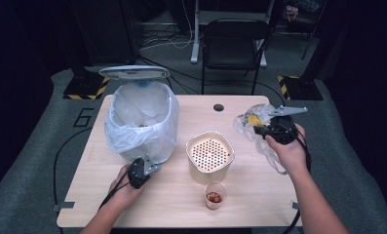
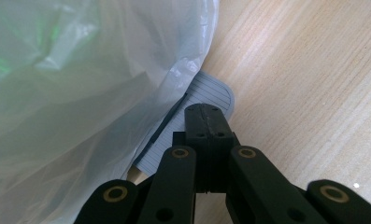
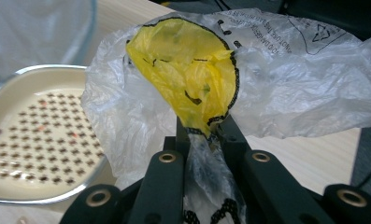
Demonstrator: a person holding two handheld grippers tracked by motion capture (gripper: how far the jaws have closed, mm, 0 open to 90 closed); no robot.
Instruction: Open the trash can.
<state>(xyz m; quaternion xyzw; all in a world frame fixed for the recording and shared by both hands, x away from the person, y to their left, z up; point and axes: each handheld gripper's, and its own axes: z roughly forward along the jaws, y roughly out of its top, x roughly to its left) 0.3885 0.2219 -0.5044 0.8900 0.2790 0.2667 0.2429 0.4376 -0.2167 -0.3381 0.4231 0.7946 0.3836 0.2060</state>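
right gripper (image 1: 265,130): clamped shut on your plastic bag (image 3: 248,79), lifted off table
left gripper (image 2: 206,116): shut, pressing bin pedal (image 2: 206,93)
bin (image 1: 141,119): 9 o'clock from bag; lid up

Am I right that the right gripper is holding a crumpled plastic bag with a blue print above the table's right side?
Not quite: the print is yellow, not blue. The right gripper view shows the right gripper shut on the plastic bag, whose patch is yellow with black edging. The rest stands.

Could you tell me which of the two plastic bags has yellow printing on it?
The crumpled bag held in the right tool; the bin liner is plain white.
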